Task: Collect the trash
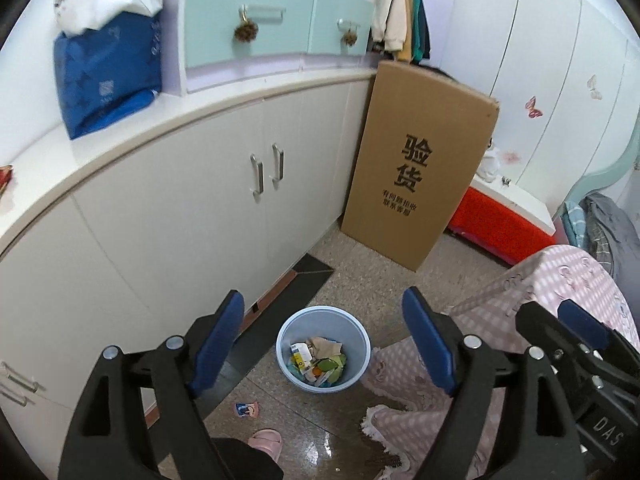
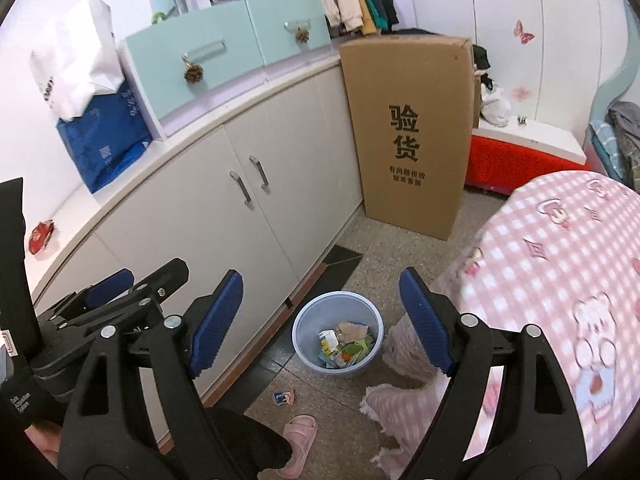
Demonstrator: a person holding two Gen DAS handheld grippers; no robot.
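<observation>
Left wrist view: the left claw (image 1: 324, 344) stands wide open with nothing between its blue pads, tipped down at the floor. Framed right between the pads, below and ahead of the claw, sits the bin (image 1: 323, 349), a pale blue tub already partly filled with paper scraps and wrappers. It stands upright on the floor between the cupboard (image 1: 168, 216) and the pink checked bedspread (image 1: 560, 280), probably so both hands can drop into it from above.

One wrapper (image 1: 247, 409) lies loose on the floor, nearer the claw than the bin and off to its left, beside a pink slipper (image 1: 266, 442). That looks like the piece left to pick up.

In the right wrist view the right claw (image 2: 322, 328) is likewise wide open and empty, aimed at the same bin, with the wrapper below and left of it. A tall cardboard box (image 2: 408, 132) leans against the cupboard well beyond the bin. On the counter top lies a small red thing (image 2: 41, 236); whether it is trash I cannot tell.
</observation>
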